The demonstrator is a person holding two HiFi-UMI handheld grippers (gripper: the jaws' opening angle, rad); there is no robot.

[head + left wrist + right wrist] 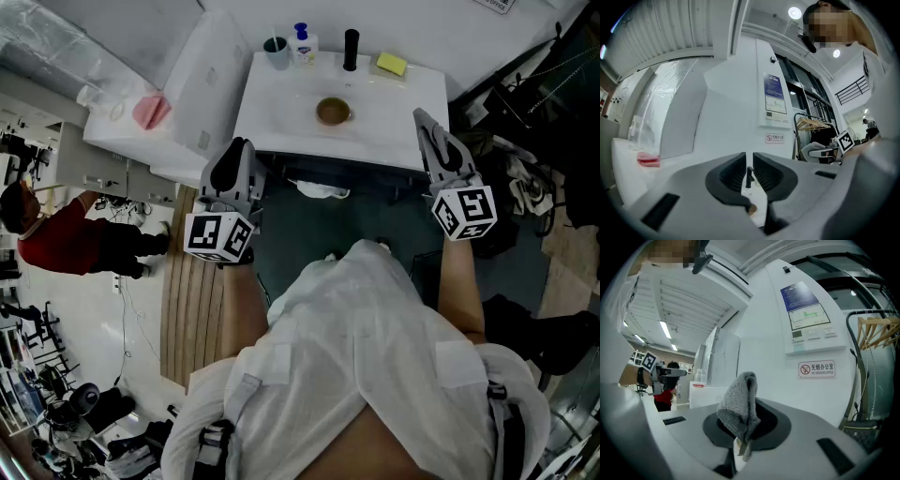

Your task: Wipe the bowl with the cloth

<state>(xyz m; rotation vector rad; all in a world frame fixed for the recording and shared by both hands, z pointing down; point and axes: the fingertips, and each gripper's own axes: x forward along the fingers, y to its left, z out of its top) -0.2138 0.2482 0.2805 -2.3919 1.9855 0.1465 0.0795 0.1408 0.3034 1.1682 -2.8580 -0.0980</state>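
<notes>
Shirt of white fabric [356, 328] nearest, a forearm out on either side. Left gripper [238, 147] short of the table edge, jaws nearly together with only a thin slit, nothing gripped. Right gripper [421, 117] clamped on bunched grey knitted cloth [739, 405]. Beyond, white rectangular table [281, 108] with small round brown bowl [333, 112] near its middle, apart from both grippers. Along the far edge: grey cup [277, 52], soap bottle with blue pump [304, 44], black cylinder [351, 49], yellow sponge [391, 64].
</notes>
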